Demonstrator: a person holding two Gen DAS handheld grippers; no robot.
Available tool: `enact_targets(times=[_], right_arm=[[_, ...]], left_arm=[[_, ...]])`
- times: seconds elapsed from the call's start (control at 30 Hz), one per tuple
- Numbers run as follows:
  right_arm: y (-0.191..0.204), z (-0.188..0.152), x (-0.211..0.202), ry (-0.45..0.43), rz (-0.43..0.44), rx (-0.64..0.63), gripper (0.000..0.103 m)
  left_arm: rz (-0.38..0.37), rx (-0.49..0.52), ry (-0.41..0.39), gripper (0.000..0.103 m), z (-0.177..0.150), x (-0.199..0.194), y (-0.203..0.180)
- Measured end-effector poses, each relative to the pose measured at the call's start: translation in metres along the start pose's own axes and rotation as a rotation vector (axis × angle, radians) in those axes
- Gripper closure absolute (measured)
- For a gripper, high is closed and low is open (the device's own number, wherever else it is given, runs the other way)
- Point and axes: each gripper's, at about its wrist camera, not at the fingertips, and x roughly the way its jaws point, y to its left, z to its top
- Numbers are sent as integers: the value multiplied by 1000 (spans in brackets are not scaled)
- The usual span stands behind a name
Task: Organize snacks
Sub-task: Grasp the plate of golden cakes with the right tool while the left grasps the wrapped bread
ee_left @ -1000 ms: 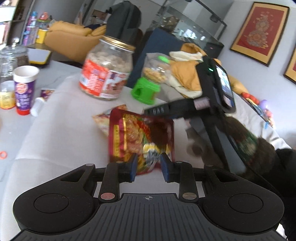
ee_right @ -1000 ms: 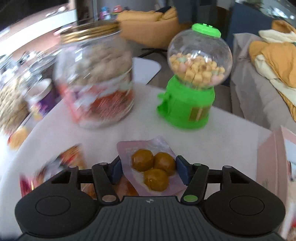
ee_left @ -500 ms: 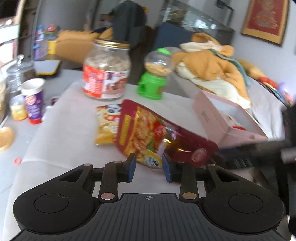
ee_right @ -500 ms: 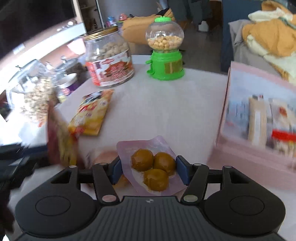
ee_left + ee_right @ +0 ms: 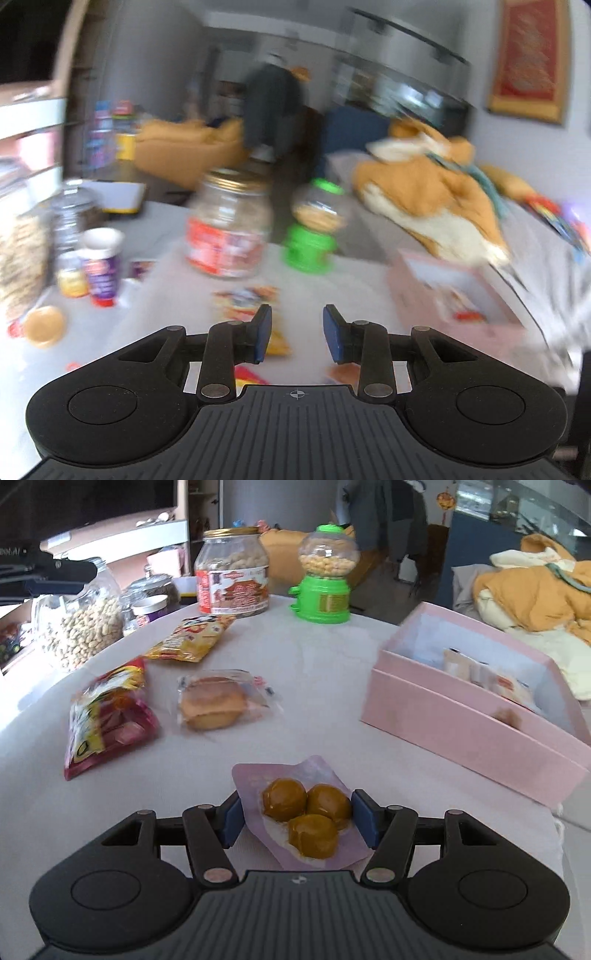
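Observation:
My right gripper [image 5: 297,821] is shut on a pale purple packet of three brown sweets [image 5: 304,818], held above the white table. A red snack bag [image 5: 107,716], a wrapped bun [image 5: 212,701] and a yellow snack bag [image 5: 192,638] lie on the table to the left. An open pink box [image 5: 476,705] with packets inside stands to the right. My left gripper [image 5: 297,334] is open and empty above the table; the view is blurred. The yellow bag [image 5: 255,306] and the pink box [image 5: 454,295] show ahead of it.
A large lidded jar [image 5: 232,579] and a green candy dispenser [image 5: 325,576] stand at the table's far edge. A jar of nuts [image 5: 85,624], a smaller glass jar [image 5: 147,590] and a purple cup [image 5: 149,607] stand at the far left. Orange bedding [image 5: 535,587] lies beyond the box.
My left gripper has let go of the red snack bag, which now lies on the table, and has opened and risen. My right gripper has drawn back, still holding the sweets packet.

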Motion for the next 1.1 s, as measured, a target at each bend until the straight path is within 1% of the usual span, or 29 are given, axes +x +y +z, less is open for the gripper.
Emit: enact_targets(times=[0.03,0.07,0.17,0.27,0.3,0.43,0.5,0.53,0.57,0.6,0.63,0.7,0.73,0.77,0.83,0.93,1.0,1.07,1.1], right_arm=[[-3,-3,-2,-6,-8,7,42],[-7,-7,-5,-13,-17,15,42],[-19,-16,-12,-31,-47,45,42],[-34,-25,-18,-45,-75,81,42],[-39,-28,-20,-49,-77,96,40],[-57,-34,-26,-62,-32,184,34],[-60,-34,-24,-62,-16,198,31],[-60,-34,-23,-62,-14,194,29],[-58,-34,-23,-61,-17,189,28],[-56,-33,-23,-61,-23,180,28],[-54,-33,-22,-59,-31,171,28],[-51,-33,-21,-56,-42,158,28],[-50,-33,-20,-56,-46,155,28],[-49,-33,-21,-56,-48,153,28],[-48,-33,-21,-55,-52,149,28],[-45,-33,-20,-51,-65,137,28],[-43,-33,-19,-48,-75,124,28],[-42,-32,-19,-46,-81,117,28],[-42,-32,-19,-46,-81,117,28]], left_arm=[[-31,39,33,67,-2,10,-9],[-43,68,66,67,-4,20,-19],[-35,120,141,67,-13,52,-38],[-23,150,181,67,-23,74,-52],[-31,166,200,67,-28,78,-56],[-79,281,296,66,-53,90,-79],[-110,348,324,66,-63,91,-89],[-137,356,355,66,-66,94,-91],[-166,351,370,66,-68,94,-93],[-187,346,359,66,-68,92,-94],[-187,350,328,64,-67,88,-94],[-142,369,242,64,-60,80,-93],[-104,375,205,64,-56,77,-92],[-67,382,190,64,-53,77,-91],[-4,414,217,66,-50,82,-87],[9,483,304,64,-58,90,-88],[-1,528,298,57,-64,91,-92],[-50,538,317,33,-65,91,-94],[-87,533,323,29,-66,92,-95]])
